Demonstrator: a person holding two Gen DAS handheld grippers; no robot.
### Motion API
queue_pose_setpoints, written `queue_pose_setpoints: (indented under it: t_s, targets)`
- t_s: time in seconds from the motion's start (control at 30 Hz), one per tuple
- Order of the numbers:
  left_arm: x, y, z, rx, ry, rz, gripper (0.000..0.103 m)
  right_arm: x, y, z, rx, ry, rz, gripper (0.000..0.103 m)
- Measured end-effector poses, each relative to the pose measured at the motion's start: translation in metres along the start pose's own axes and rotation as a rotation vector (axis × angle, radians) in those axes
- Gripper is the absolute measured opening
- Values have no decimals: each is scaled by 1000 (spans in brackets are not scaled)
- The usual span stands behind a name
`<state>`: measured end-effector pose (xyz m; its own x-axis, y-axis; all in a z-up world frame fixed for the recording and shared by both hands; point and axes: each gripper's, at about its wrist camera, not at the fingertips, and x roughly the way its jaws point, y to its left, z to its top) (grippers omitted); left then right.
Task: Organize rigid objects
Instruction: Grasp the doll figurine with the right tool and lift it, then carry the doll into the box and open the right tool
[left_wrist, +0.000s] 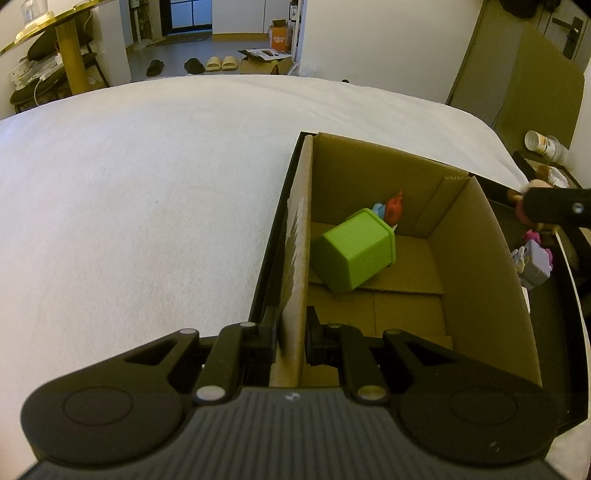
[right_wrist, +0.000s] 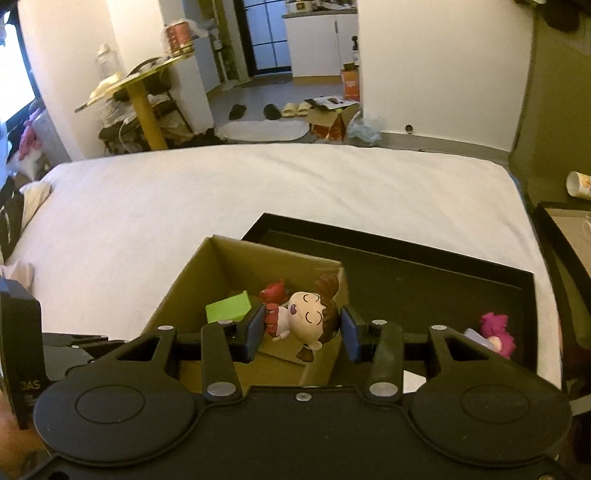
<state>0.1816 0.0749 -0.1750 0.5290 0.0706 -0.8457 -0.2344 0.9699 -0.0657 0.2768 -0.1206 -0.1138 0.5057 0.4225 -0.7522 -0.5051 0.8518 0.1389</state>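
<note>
A cardboard box (left_wrist: 476, 266) stands in a black tray (right_wrist: 424, 273) on the white bed. Inside lie a green box-shaped container (left_wrist: 354, 254) on its side and a small red toy (left_wrist: 394, 208) behind it. My left gripper (left_wrist: 291, 332) is shut on the box's left wall. My right gripper (right_wrist: 303, 332) is shut on a brown-haired doll figure (right_wrist: 314, 317), held sideways over the cardboard box (right_wrist: 207, 280). The green container (right_wrist: 229, 306) and red toy (right_wrist: 273, 290) show below it.
In the tray to the right of the box lie a pink fuzzy toy (right_wrist: 496, 332) and a grey-purple toy (left_wrist: 533, 264). The white bed (left_wrist: 147, 203) spreads left and ahead. A side table with a cup (right_wrist: 580, 184) stands at right.
</note>
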Motion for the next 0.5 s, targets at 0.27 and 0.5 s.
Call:
queue_pose_setpoints:
  t_s: [0.27, 0.5]
  targets:
    - [1, 9, 0, -50, 3, -20, 13, 24, 18, -1, -85, 44, -15, 43]
    - [0, 14, 4, -74, -2, -21, 13, 44, 37, -2, -177, 87, -22, 43]
